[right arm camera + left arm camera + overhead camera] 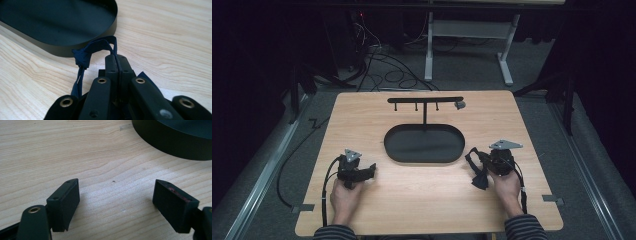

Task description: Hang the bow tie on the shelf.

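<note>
A black oval tray [424, 144] with an upright post and a hook bar [425, 100] stands at the table's middle. My right gripper [476, 159] is just right of the tray, shut on a dark blue knotted ribbon [479, 172]. In the right gripper view the ribbon [86, 55] loops out from between the closed jaws [117, 61], close to the tray's rim [62, 51]. My left gripper [371, 170] rests on the wood left of the tray. Its jaws stand wide apart over bare wood [116, 195], with the tray's wall [172, 143] ahead to the right.
The wooden table [422, 200] has bare room in front of the tray. A small grey piece [459, 105] hangs at the bar's right end. Cables [387, 70] and a metal frame [472, 30] lie on the floor beyond the far edge.
</note>
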The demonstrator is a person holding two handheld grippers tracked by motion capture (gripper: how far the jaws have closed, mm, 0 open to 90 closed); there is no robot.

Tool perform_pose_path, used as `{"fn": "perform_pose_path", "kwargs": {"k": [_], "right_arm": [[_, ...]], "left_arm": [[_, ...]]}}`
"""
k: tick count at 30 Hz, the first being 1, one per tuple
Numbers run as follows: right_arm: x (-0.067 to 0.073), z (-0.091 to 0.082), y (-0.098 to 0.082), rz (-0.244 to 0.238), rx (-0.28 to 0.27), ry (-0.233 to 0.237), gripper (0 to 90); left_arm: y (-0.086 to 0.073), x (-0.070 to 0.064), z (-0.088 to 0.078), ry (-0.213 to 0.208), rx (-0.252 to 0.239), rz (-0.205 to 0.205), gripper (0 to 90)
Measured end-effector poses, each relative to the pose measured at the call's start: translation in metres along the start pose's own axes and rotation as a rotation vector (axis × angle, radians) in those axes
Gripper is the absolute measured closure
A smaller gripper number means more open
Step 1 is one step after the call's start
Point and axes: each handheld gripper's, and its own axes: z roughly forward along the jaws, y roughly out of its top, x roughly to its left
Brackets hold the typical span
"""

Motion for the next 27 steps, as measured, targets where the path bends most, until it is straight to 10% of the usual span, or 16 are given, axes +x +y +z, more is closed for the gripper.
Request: {"fn": "perform_pose_path", "kwargs": {"k": [27], "right_arm": [[0.009, -0.048, 0.018, -0.023, -0.134, 0.03, 90.0]], "left_arm": [[0.0, 0.0, 0.0, 0.001, -0.001, 0.0, 22.1]]}}
